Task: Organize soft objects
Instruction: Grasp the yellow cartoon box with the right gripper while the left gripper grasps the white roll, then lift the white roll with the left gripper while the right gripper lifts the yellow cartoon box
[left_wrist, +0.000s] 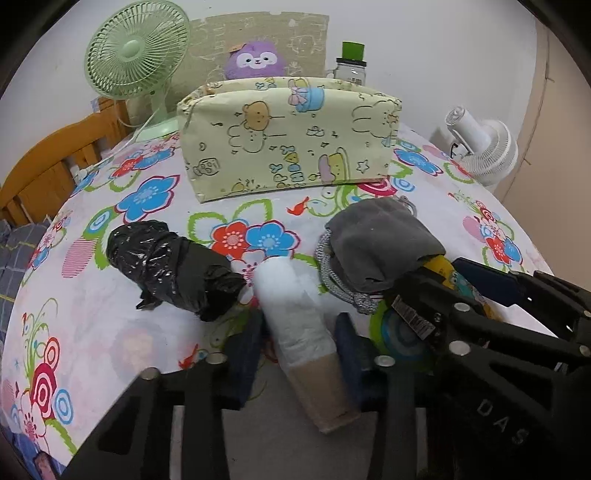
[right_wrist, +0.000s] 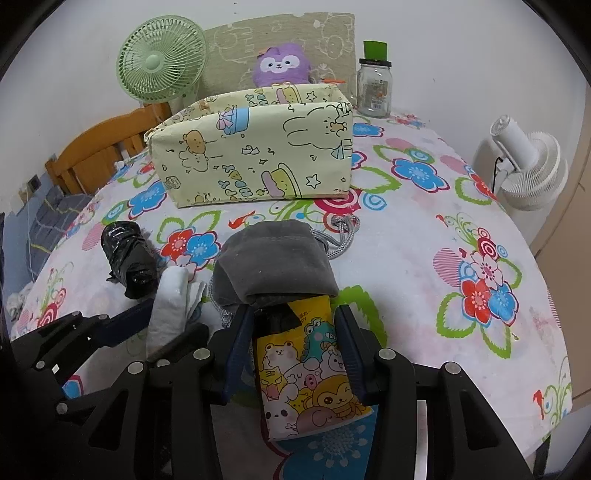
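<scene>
A round table w/ a floral-print cloth (right_wrist: 424, 258) is serving as the sorting area, its soft items lying in a row along the near edge, within reach of both claws. A pale-yellow cartoon-print fabric storage bin (right_wrist: 255, 162) is standing open-topped toward the back, probably the drop-off point; a purple plush toy (right_wrist: 282, 64) is peeking up behind it, inside or beyond, can't tell. A grey velvet drawstring pouch (right_wrist: 273, 258) is lying mid-table, partly draped over the far end of a yellow cartoon-animal tissue pack (right_wrist: 306, 373). The right gripper (right_wrist: 293, 354) is straddling that pack, jaws spread on either side, pads near but not clearly pressing. A black crinkled plastic-bag roll (left_wrist: 170, 266) is sitting at left, untouched. The left gripper (left_wrist: 299, 350) is bracketing a white rolled cloth w/ a tan end (left_wrist: 303, 325), jaws apart, contact can't be confirmed. Both look poised for simultaneous pickups; nothing appears lifted yet.
</scene>
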